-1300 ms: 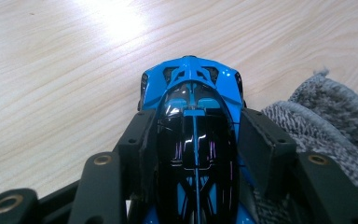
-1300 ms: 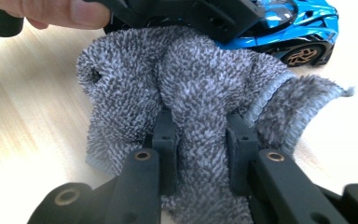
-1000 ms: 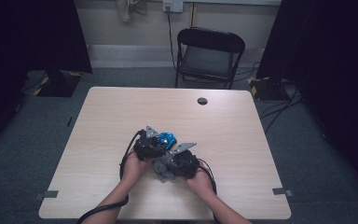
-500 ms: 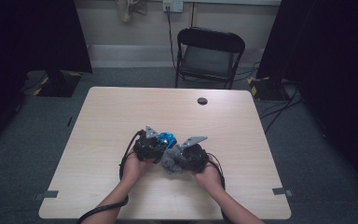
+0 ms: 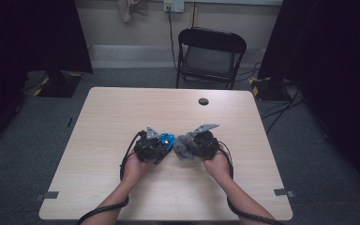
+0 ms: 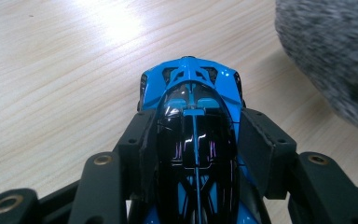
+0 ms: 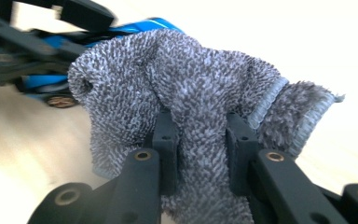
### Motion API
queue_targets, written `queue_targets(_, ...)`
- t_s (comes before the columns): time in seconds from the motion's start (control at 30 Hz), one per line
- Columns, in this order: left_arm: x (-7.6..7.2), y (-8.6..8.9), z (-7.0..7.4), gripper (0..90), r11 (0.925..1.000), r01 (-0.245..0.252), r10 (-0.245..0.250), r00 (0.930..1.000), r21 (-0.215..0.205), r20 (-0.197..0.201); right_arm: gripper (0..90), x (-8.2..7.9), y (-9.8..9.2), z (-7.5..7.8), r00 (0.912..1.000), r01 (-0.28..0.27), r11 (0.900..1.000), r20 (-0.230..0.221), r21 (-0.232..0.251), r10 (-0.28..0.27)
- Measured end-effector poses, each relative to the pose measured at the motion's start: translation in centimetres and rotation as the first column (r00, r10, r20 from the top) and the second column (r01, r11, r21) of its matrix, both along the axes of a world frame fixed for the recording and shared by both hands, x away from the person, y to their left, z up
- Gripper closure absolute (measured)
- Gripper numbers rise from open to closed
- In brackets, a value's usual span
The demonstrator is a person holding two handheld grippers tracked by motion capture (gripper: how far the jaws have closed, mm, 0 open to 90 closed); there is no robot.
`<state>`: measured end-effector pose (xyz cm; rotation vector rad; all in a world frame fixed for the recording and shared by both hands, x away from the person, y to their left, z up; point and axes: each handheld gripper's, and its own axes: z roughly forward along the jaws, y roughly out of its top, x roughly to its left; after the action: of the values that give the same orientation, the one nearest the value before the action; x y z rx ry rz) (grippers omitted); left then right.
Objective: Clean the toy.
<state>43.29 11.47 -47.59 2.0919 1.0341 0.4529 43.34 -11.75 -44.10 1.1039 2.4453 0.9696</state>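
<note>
Left hand (image 5: 133, 165) rests low on the wooden table (image 5: 122, 112), forearm angled in from the bottom edge. The left gripper (image 5: 155, 146) points right, its jaws part-closed and clamped on both flanks of the blue toy car (image 6: 191, 116), which sits near the table's middle. Just right of the car, apart from it, the grey cloth (image 7: 177, 79) hangs bunched, pinched tight in the right gripper (image 5: 187, 146). Right hand (image 5: 216, 164) is raised, wrist cocked inward.

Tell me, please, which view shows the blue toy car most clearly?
The left gripper view: the blue toy car sits close, between that gripper's jaws. The high view gives a small blue patch; the right gripper view, a blurred sliver behind the grey cloth.
</note>
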Motion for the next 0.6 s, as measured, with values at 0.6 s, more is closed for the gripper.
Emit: queue_targets(0.6, -0.1, 0.2, -0.1, 47.9, 1.0000, 0.009, -0.009, 0.9999, -0.002, 0.013, 71.0, 3.5, 0.5, -3.3, 0.9925, 0.116, 0.991, -0.032, -0.064, -0.118)
